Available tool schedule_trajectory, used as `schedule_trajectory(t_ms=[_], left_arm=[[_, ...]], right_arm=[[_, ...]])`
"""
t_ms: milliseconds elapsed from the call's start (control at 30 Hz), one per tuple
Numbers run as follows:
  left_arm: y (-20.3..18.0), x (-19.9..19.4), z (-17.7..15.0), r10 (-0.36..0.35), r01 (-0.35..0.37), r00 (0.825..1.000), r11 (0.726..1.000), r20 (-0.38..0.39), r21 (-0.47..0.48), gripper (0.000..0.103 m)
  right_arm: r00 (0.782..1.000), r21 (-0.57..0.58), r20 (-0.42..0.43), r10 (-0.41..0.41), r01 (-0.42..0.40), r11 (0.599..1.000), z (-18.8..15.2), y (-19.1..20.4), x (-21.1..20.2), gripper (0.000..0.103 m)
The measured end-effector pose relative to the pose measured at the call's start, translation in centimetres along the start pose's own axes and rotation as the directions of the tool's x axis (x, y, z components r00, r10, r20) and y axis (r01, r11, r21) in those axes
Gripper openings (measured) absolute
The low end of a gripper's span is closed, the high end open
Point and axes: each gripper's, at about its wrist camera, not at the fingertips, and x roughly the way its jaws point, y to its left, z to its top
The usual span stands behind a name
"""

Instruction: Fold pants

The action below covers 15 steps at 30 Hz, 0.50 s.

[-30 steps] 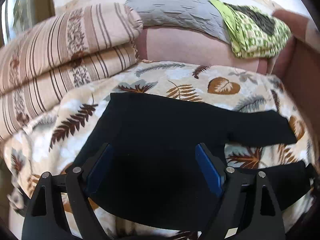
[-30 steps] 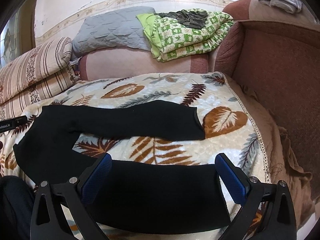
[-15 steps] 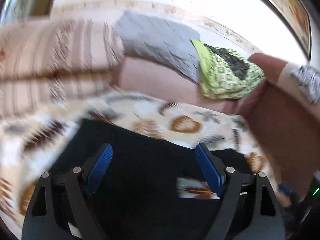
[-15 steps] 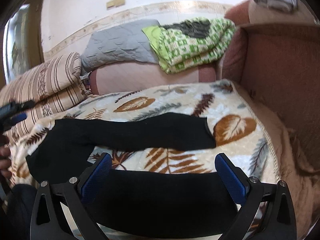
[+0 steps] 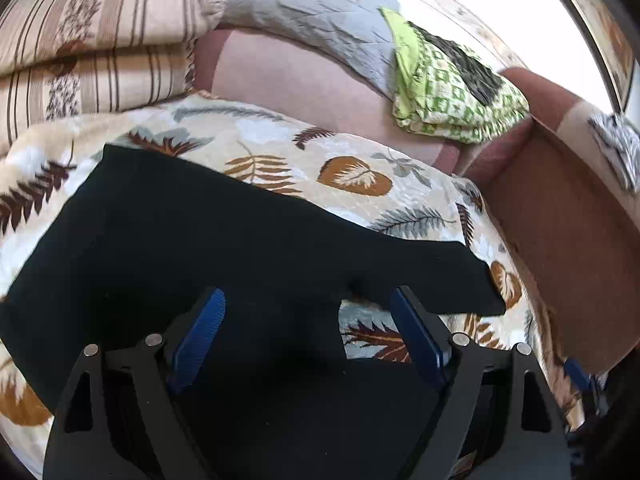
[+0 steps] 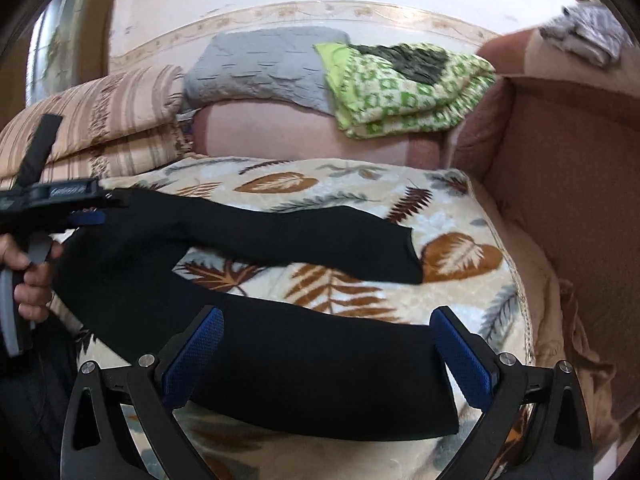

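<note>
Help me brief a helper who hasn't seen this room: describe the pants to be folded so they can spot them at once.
Find the leaf-print blanket covering the couch seat. Spread flat across it are the pants, their two legs splayed apart and running toward the brown armrest. They are the only plain black piece here; the folded bedding behind is striped, grey or green-checked.

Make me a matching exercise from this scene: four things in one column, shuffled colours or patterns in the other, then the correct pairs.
Things:
1. pants
2. blanket under the pants
3. folded quilt at the back
4. stacked bedding on the left

Looks:
A. beige with brown stripes
B. plain black
C. green and white checks
D. cream with brown and grey leaves

Pairs: 1-B, 2-D, 3-C, 4-A
</note>
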Motion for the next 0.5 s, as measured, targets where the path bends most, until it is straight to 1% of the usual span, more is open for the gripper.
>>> schedule_trajectory(t_ms=[100,167,233,300,367,500], left_arm=[[-0.8,0.0,-0.1,0.042,-0.043,0.999,0.998,0.015,0.055,0.085],[-1.0,0.0,0.0,0.054,-0.056,0.998,0.996,0.029,0.075,0.085],[-1.0,0.0,0.1,0.054,-0.056,0.998,0.995,0.030,0.083,0.085],[-1.1,0.0,-0.1,0.030,-0.032,0.999,0.996,0.028,0.086,0.085],[-1.1,-0.1,-0.2,0.037,-0.040,0.999,0.995,0.034,0.088,0.085],[-1.0,0.3,-0.3,0.041,-0.042,0.999,0.996,0.018,0.079,0.085]], right_arm=[[1.000,0.036,-0.014,-0.024,0.024,0.999,0.0,-0.7,0.5,0.103],[0.999,0.061,-0.026,-0.039,0.040,0.997,0.0,-1.1,0.8,0.103],[0.997,0.083,-0.037,-0.067,0.070,0.994,0.0,-1.5,1.1,0.103],[0.995,0.136,-0.060,-0.086,0.093,0.986,-0.1,-2.2,1.6,0.103],[0.992,0.183,-0.088,-0.085,0.100,0.978,-0.1,-2.8,2.2,0.103],[0.991,0.249,-0.104,-0.082,0.106,0.963,-0.1,-3.7,2.8,0.103]])
